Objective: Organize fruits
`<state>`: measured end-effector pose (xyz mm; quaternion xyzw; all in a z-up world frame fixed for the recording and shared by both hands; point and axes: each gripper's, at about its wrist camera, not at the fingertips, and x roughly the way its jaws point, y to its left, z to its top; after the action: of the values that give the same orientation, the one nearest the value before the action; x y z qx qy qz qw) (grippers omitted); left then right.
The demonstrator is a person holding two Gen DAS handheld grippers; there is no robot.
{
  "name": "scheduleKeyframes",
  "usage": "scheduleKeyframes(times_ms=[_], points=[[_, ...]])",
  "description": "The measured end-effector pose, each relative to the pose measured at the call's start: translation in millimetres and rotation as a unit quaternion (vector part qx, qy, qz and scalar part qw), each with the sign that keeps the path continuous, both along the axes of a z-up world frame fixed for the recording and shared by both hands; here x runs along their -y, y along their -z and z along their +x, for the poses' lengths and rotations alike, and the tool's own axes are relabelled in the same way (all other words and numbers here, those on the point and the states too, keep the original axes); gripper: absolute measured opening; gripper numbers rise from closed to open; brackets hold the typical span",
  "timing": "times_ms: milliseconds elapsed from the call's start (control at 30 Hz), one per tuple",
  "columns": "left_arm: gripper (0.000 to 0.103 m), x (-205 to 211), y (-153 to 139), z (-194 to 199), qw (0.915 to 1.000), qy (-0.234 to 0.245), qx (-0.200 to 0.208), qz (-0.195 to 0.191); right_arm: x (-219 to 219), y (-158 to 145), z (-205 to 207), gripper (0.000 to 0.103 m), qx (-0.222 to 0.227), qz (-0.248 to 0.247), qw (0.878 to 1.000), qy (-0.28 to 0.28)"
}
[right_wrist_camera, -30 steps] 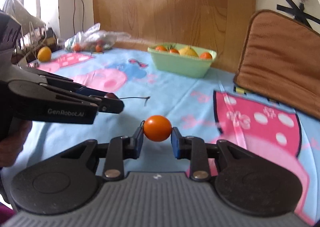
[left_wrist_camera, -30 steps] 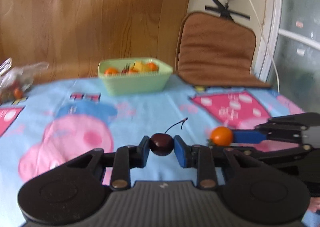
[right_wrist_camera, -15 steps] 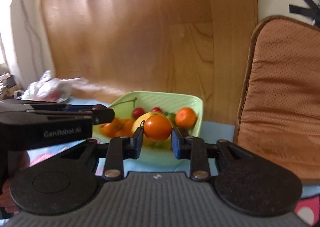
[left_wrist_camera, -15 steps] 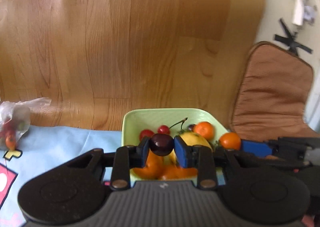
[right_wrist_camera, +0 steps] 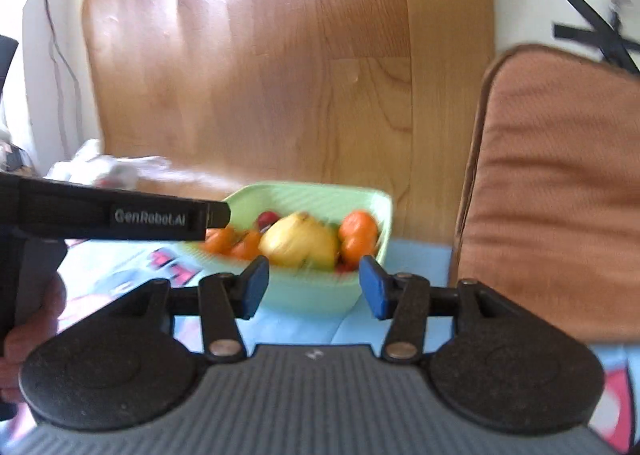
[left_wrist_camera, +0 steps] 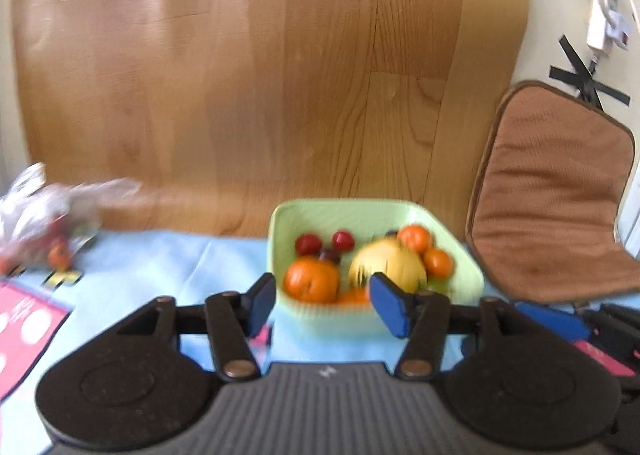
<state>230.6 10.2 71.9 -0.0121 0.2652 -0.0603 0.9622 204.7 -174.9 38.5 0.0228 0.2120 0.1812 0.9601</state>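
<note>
Left tongs (left_wrist_camera: 323, 305) spread, empty; right tongs (right_wrist_camera: 314, 287) spread, empty, before green basket (left_wrist_camera: 452, 251); cherries (left_wrist_camera: 308, 243) likely light, soft, bruisable: pinch gently at widest part

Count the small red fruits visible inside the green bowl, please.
2, in the left wrist view: one red fruit at the back left of the green bowl, the other just right of it. More may be hidden under the larger fruits.
</note>
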Motion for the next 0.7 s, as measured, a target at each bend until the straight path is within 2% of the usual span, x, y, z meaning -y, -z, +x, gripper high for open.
scheduleKeyframes(times_ms=[100, 167, 233, 367, 700], points=[[0.063, 1.8, 7.9, -40.2, 0.9999, 0.007, -0.009, -0.001, 8.2, 8.7, -42.9, 0.053, -0.030, 0.032, 0.999, -0.009], [0.068, 4.4, 14.4, -67.4, 0.9998, 0.008, -0.015, 0.002, 12.5, 14.3, -70.6, 0.065, -0.043, 0.040, 0.998, -0.008], [0.088, 6.8, 18.5, -90.7, 0.9999, 0.001, -0.014, 0.007, 17.5, 17.6, -95.7, 0.073, -0.048, 0.048, 0.998, 0.003], [0.102, 12.8, 22.7, -131.9, 0.9997, -0.007, -0.006, 0.024, 25.9, 25.5, -129.3, 0.077, -0.057, 0.068, 0.995, 0.044], [0.103, 13.6, 26.6, -183.0, 0.9989, -0.037, -0.011, 0.027, 22.7, 31.6, -161.8, 0.085, -0.080, 0.088, 0.992, 0.051]])
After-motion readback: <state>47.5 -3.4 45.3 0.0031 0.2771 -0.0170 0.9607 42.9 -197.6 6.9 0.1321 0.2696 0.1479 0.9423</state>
